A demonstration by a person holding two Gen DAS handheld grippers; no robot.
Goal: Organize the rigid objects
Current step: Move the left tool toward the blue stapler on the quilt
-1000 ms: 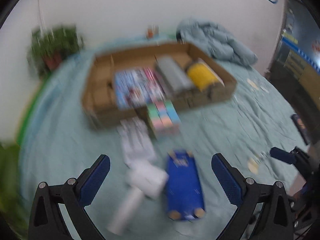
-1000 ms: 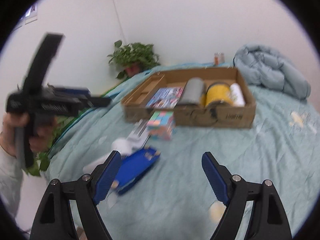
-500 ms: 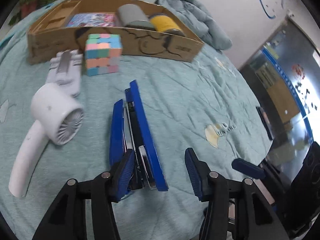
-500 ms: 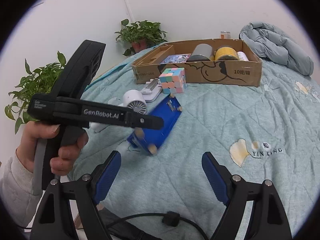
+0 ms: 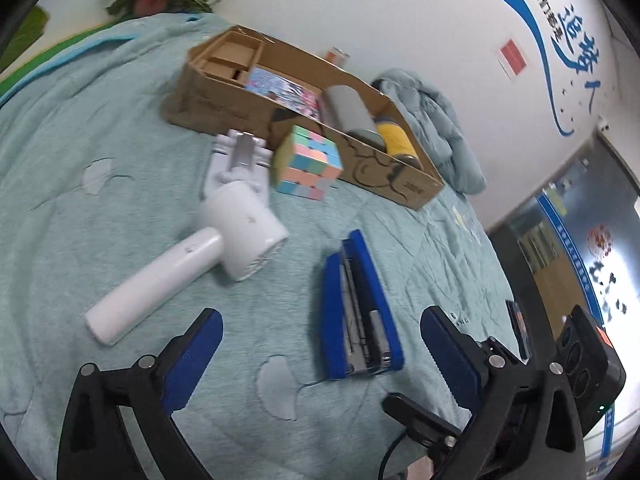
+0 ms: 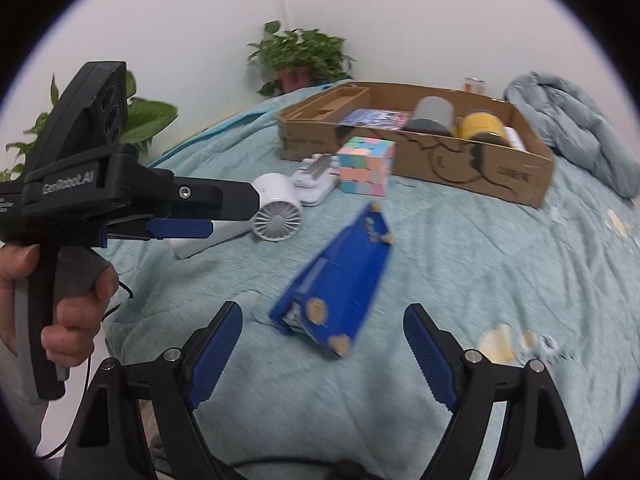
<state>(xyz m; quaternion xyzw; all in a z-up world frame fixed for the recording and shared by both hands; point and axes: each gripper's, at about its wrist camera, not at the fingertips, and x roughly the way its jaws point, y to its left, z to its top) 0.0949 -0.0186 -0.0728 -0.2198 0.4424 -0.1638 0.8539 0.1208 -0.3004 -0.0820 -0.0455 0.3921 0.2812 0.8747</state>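
Left wrist view: the left gripper (image 5: 320, 352) stands wide open, nothing between its blue fingers (image 5: 192, 356). It hangs above the teal quilt (image 5: 80, 184). The blue stapler (image 5: 360, 308) lies on its side on the quilt, just ahead of the open jaws and nearer the right-hand finger, touching neither. Taking the stapler as reference: the white handheld fan (image 5: 200, 256) lies to its left, head toward the stapler and handle pointing away, apart from it. Beyond the fan sits a white phone holder (image 5: 240, 168), touching or just behind the fan head. The pastel puzzle cube (image 5: 308, 162) stands beyond the stapler, right against the front wall of the cardboard box (image 5: 400, 184). Inside the box: a colourful booklet (image 5: 284, 90), a grey cylinder (image 5: 352, 116) and a yellow roll (image 5: 396, 140), side by side. A bundled grey-blue blanket (image 5: 436, 120) lies behind the box.

Right wrist view: the right gripper (image 6: 320, 356) is likewise spread wide and empty. The stapler (image 6: 340, 276) lies just ahead of it, blurred, underside showing. Left of the stapler, the left gripper (image 6: 180, 228) is seen side-on, held in a hand (image 6: 60, 292); its fingertips overlap the fan (image 6: 276, 212) in the frame, contact not determinable. The cube (image 6: 366, 166) and box (image 6: 480, 164) sit beyond the stapler; a potted plant (image 6: 300, 56) stands behind the box.
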